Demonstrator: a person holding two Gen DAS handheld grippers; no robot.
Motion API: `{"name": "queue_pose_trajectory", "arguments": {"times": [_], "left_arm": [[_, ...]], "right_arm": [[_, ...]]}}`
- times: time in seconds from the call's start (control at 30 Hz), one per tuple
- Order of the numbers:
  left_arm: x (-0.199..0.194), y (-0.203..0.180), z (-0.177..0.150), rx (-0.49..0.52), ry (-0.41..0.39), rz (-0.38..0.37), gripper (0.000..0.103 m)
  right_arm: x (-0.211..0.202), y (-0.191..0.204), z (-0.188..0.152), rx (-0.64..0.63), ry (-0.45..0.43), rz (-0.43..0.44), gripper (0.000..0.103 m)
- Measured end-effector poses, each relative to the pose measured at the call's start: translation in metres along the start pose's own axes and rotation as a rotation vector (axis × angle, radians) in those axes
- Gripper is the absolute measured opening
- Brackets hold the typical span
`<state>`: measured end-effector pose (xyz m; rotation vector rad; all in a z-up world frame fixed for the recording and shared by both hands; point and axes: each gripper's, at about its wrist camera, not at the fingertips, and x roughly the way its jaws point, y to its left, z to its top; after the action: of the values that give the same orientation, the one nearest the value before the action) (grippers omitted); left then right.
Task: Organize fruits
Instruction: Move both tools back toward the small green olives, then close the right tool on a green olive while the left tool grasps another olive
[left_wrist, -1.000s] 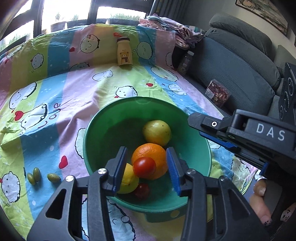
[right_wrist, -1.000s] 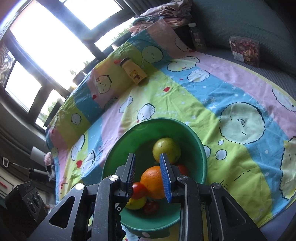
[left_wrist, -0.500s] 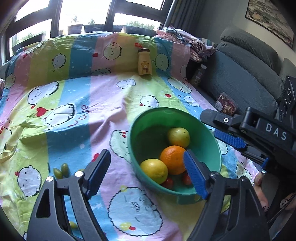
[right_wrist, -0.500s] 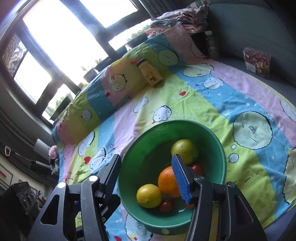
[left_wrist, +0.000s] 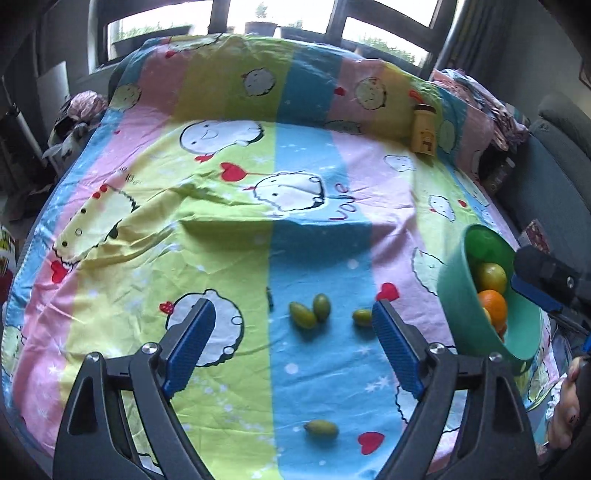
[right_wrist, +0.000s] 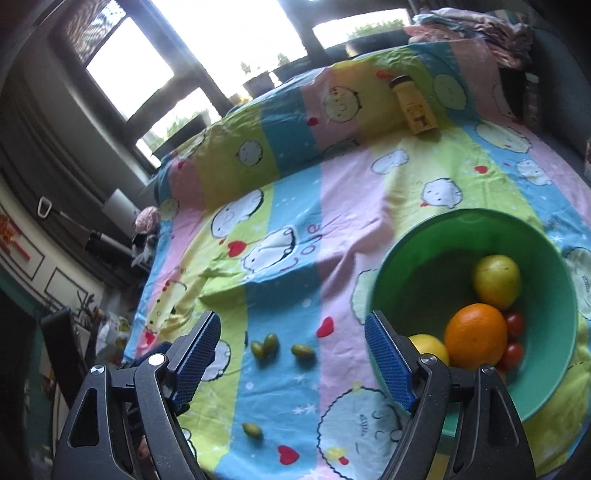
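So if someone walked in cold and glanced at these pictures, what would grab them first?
Probably the green bowl at the right, holding an orange, yellow citrus and small red tomatoes. Next, the loud striped cartoon bedsheet under everything, with four small green fruits loose on its blue stripe, ahead of the open left gripper.

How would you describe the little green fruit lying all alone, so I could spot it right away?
Start at the green bowl on the cartoon bedsheet. Left of it, three small green fruits lie clustered on the blue stripe. The lone green fruit sits by itself further down that stripe, nearest the sheet's front edge, touching nothing.
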<state>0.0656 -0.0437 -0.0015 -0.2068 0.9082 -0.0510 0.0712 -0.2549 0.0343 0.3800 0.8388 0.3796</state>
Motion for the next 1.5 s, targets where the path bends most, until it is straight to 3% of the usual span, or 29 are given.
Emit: {"name": "queue_pose_trajectory", "arguments": {"times": [0.23, 0.3, 0.43, 0.5, 0.6, 0.8, 0.93, 1.27, 1.37, 1.5], "left_arm": [[0.036, 0.021, -0.002, -0.060, 0.080, -0.021, 0.085], [0.044, 0.023, -0.002, -0.065, 0.103, -0.033, 0.084], [0.057, 0.027, -0.003, -0.094, 0.149, -0.073, 0.068], [0.060, 0.030, -0.003, -0.119, 0.157, -0.092, 0.064], [0.064, 0.031, -0.003, -0.144, 0.167, -0.127, 0.059], [0.074, 0.027, -0.003, -0.164, 0.192, -0.154, 0.046], [0.079, 0.025, -0.002, -0.160, 0.190, -0.156, 0.038], [0.084, 0.022, -0.003, -0.178, 0.197, -0.196, 0.029], [0.087, 0.022, -0.004, -0.189, 0.216, -0.230, 0.019], [0.086, 0.018, -0.005, -0.167, 0.210, -0.211, 0.018]], "right_arm": [[0.069, 0.010, -0.015, 0.008, 0.176, -0.006, 0.081], [0.080, 0.008, -0.017, 0.016, 0.200, 0.006, 0.075], [0.095, 0.009, -0.021, 0.014, 0.227, -0.028, 0.072], [0.102, 0.006, -0.022, 0.024, 0.245, -0.063, 0.058], [0.112, -0.005, -0.022, 0.056, 0.276, -0.093, 0.043], [0.121, -0.001, -0.023, 0.025, 0.273, -0.127, 0.041], [0.129, 0.000, -0.025, 0.013, 0.299, -0.129, 0.032], [0.141, 0.005, -0.030, -0.022, 0.323, -0.158, 0.022], [0.141, 0.006, -0.031, -0.033, 0.314, -0.165, 0.022], [0.141, 0.007, -0.032, -0.033, 0.308, -0.163, 0.022]]}}
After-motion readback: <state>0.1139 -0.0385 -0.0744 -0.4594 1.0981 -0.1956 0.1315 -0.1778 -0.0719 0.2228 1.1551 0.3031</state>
